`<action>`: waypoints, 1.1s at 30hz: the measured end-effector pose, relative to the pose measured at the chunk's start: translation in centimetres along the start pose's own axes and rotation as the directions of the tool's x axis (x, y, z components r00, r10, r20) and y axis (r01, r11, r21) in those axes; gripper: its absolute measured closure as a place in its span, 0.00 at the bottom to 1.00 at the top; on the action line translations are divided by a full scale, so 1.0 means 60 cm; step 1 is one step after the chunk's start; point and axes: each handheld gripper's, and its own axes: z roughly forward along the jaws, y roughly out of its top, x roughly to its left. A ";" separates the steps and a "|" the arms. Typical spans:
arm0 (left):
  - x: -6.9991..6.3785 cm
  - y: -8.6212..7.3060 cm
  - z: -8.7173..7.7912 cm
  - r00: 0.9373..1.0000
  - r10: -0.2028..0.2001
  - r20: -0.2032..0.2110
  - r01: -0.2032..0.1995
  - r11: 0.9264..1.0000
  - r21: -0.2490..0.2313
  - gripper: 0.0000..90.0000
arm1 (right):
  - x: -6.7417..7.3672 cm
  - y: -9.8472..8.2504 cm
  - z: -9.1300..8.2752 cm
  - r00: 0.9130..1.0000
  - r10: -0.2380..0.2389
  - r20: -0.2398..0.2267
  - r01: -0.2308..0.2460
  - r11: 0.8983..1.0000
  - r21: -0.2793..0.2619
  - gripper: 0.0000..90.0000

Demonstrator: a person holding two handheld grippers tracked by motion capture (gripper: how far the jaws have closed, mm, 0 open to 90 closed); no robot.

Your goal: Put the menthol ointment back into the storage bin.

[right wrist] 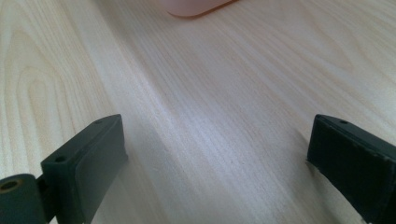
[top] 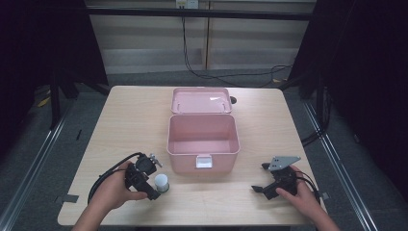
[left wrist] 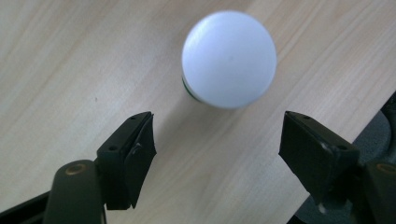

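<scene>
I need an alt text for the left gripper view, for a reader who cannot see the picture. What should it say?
A white round-topped object with a thin green edge beneath stands on a light wooden table, just beyond the left gripper. The gripper's two black jaws rise from the bottom edge, apart, with bare wood between them, and do not touch the object.
</scene>
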 end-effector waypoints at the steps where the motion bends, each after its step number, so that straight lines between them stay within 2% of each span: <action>1: 0.001 0.004 0.000 1.000 0.007 -0.002 -0.007 1.000 0.000 0.30 | 0.000 0.000 0.000 1.000 0.000 0.001 0.000 1.000 0.000 0.04; 6: 0.005 0.022 0.001 1.000 0.008 0.000 -0.008 1.000 0.016 0.35 | 0.000 0.000 0.000 1.000 0.000 0.000 0.000 1.000 0.000 0.04; 13: 0.009 0.035 0.003 1.000 0.011 0.006 -0.011 0.999 0.036 0.36 | 0.000 0.000 0.000 1.000 0.000 0.000 0.000 1.000 -0.001 0.04; 21: 0.001 0.051 0.006 1.000 0.004 0.015 -0.004 0.999 0.048 0.40 | 0.000 0.000 0.000 1.000 0.000 0.001 0.000 1.000 0.000 0.04; 22: 0.000 0.055 0.007 1.000 0.015 0.015 -0.016 0.998 0.060 0.41 | 0.000 0.000 0.000 1.000 0.000 0.001 0.000 1.000 0.000 0.04; 24: -0.002 0.058 0.008 1.000 0.002 0.011 -0.002 0.998 0.061 0.44 | 0.000 0.000 0.000 1.000 0.000 0.000 0.000 1.000 0.000 0.04; 33: -0.004 0.066 0.003 1.000 0.010 -0.001 -0.010 0.996 0.087 0.55 | 0.000 0.000 0.000 1.000 0.000 0.000 0.000 1.000 0.000 0.04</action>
